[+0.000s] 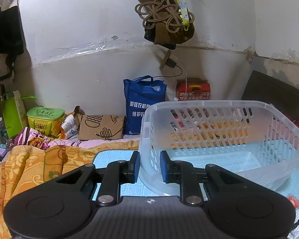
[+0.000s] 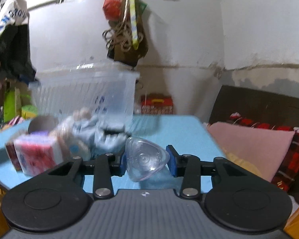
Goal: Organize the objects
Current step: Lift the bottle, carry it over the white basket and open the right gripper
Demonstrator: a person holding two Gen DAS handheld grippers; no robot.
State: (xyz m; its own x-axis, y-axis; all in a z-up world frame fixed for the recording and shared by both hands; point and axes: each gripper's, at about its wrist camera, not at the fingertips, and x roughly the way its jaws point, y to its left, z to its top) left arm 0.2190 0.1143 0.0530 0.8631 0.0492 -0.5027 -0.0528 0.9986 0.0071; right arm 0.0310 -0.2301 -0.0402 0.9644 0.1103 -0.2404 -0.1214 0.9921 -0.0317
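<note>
the basket stands on the desk, its near wall between the pads of the left tool. behind it, along the wall, a tote bag stands left of a carton. a blanket lies left of the desk. in the right wrist view, a bottle sits between the pads of the right tool, with a box on the desk to its left.

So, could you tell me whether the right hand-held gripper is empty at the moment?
No, the right hand-held gripper has a clear plastic bottle between its blue pads, seen bottom-on.
</note>
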